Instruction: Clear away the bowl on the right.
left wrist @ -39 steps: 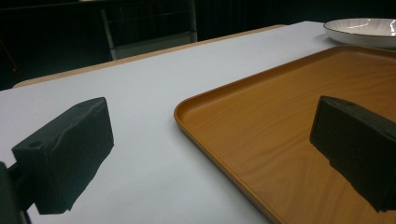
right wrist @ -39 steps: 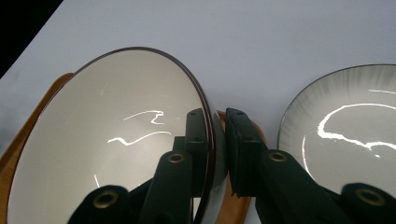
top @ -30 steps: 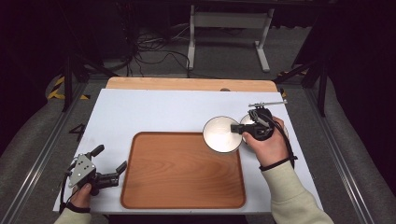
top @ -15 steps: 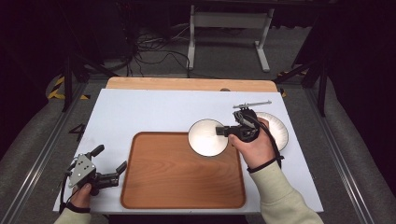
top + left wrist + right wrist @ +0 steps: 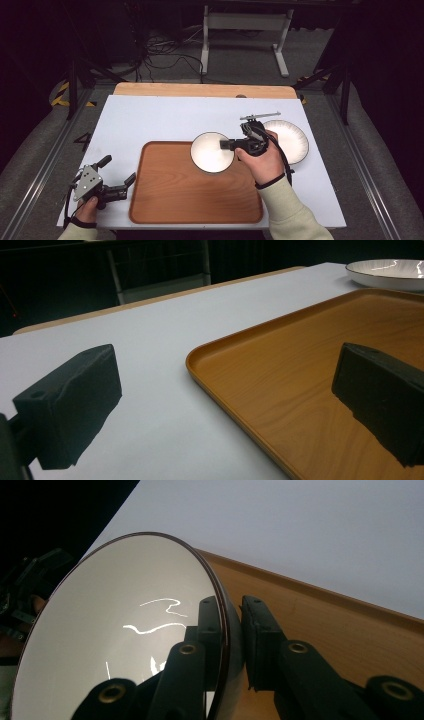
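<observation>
A white bowl with a dark rim (image 5: 211, 151) hangs tilted over the far right corner of the wooden tray (image 5: 190, 200). My right gripper (image 5: 227, 145) is shut on its right rim. In the right gripper view the two jaws pinch the bowl's wall (image 5: 115, 630), one inside and one outside, at the gripper's tip (image 5: 232, 615), with the tray (image 5: 340, 625) below. My left gripper (image 5: 118, 169) rests open at the table's near left corner, beside the tray's left edge. In its own view the jaws stand wide apart (image 5: 227, 390) over the tray's rim (image 5: 310, 390), holding nothing.
A white ribbed plate (image 5: 290, 141) lies on the white mat (image 5: 150, 120) right of the tray, behind my right hand. A thin metal rod (image 5: 260, 116) lies just beyond it. A white dish (image 5: 385, 272) shows past the tray's far edge.
My right gripper has carried the bowl leftward, from above the plate to above the tray's far right corner, uncovering the plate. The left gripper has stayed still.
</observation>
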### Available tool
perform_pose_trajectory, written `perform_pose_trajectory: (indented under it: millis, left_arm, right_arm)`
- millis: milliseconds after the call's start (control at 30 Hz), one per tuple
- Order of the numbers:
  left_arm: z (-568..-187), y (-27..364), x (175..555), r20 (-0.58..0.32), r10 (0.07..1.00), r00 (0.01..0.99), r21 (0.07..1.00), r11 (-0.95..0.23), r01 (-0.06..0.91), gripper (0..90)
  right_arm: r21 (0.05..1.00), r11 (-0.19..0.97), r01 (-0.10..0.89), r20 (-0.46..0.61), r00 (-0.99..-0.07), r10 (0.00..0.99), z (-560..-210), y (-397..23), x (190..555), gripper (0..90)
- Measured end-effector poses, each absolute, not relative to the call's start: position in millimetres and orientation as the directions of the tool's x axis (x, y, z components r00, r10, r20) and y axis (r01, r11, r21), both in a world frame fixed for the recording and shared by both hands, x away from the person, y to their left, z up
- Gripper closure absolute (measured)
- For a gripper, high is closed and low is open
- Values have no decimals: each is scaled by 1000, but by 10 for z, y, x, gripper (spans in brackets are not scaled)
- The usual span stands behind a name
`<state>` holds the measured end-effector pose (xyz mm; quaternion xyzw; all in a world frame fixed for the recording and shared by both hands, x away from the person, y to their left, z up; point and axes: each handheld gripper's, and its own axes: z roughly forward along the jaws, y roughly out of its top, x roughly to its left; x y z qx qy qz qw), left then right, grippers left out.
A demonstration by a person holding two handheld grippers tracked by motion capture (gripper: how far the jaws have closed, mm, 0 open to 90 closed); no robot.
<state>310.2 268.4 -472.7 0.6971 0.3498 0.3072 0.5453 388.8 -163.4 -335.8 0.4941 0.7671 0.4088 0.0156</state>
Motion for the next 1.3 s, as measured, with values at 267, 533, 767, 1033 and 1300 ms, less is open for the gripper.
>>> perform_pose_trajectory:
  millis: [267,533,767,1033,1300]
  left_arm:
    - [-4728,2682,3101,48,823,566,975,-161,152,2]
    - [-4729,2679,3101,48,823,567,976,-159,148,2]
    - [-4730,2679,3101,47,822,567,976,-159,148,2]
    - [-4728,2681,3101,48,822,568,975,-161,151,2]
    - [-4728,2683,3101,48,821,568,975,-161,151,2]
  right_arm:
    - [628,154,763,437,-509,742,-3528,-1562,3860,801]
    - [625,169,762,425,-514,746,-3616,-1461,3846,801]
    - [625,197,756,394,-523,756,-3724,-1355,3831,799]
    - [606,232,761,365,-525,769,-3880,-1258,3841,796]
    - [591,245,768,352,-519,779,-3998,-1222,3869,793]
